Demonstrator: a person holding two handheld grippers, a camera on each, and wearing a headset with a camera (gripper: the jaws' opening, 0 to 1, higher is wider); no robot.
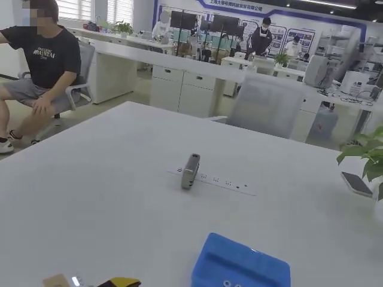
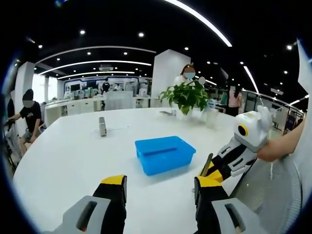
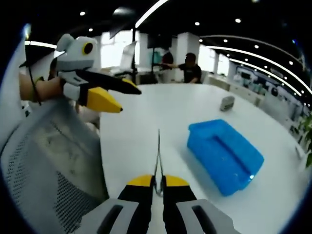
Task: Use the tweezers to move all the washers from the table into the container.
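the right gripper (image 3: 157, 181) is clenched on the tweezers (image 3: 158, 156), whose thin tips point out over the white table (image 3: 141, 117), with the blue container (image 3: 225, 155) lying on the table to their right in the right gripper view. the left gripper (image 2: 158, 187) is released, its jaws spread wide above the table, the container ahead of it and the right gripper off to its right.
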